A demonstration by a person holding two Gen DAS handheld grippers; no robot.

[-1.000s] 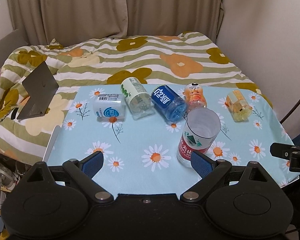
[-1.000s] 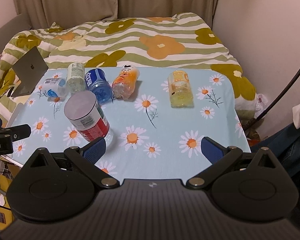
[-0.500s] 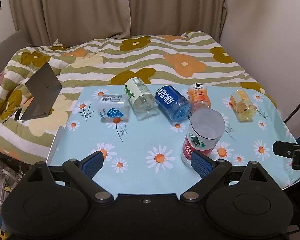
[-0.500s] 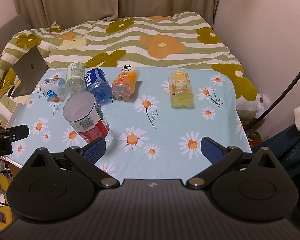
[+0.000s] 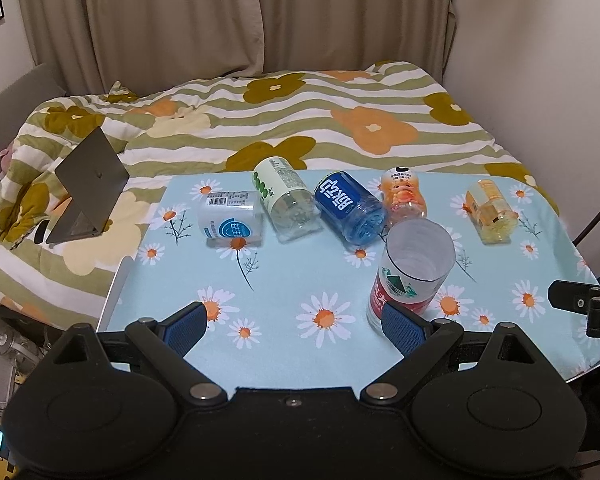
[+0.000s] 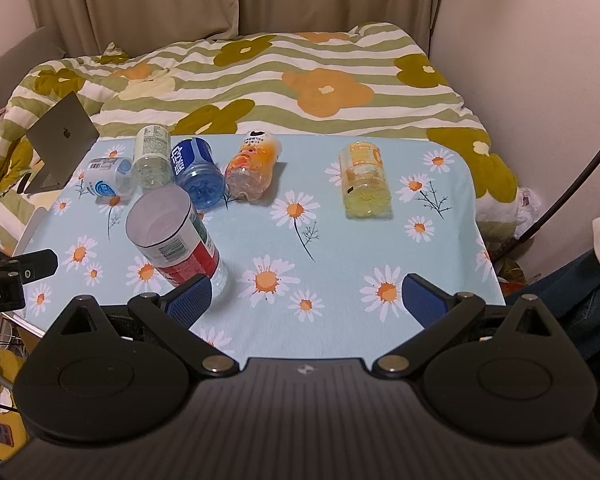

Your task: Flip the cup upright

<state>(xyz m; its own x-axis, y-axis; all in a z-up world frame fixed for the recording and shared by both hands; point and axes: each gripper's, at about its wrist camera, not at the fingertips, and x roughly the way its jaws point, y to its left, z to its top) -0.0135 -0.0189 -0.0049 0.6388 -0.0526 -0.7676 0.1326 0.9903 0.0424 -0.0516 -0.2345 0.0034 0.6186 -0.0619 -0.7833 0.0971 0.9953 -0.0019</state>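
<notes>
A clear cup with a red label [image 5: 410, 276] stands on the daisy-print tablecloth [image 5: 284, 280], its open mouth facing up. In the right wrist view the same cup [image 6: 176, 240] is at the near left. My left gripper [image 5: 294, 322] is open and empty; its right fingertip [image 5: 400, 322] overlaps the cup's base in the image. My right gripper [image 6: 307, 298] is open too, with the cup just beyond its left fingertip [image 6: 190, 298]. Neither gripper holds the cup.
Several cups lie on their sides along the far edge: white-blue [image 5: 230, 218], green-labelled [image 5: 286, 200], blue [image 5: 346, 208], orange [image 5: 404, 198] and, apart at the right, yellow [image 5: 490, 210]. A laptop [image 5: 88, 184] sits on the flowered quilt [image 5: 340, 120] behind the table.
The left wrist view has drawn back and tilted up a little. The red-labelled cup stands in the same spot. The right gripper has hardly moved.
</notes>
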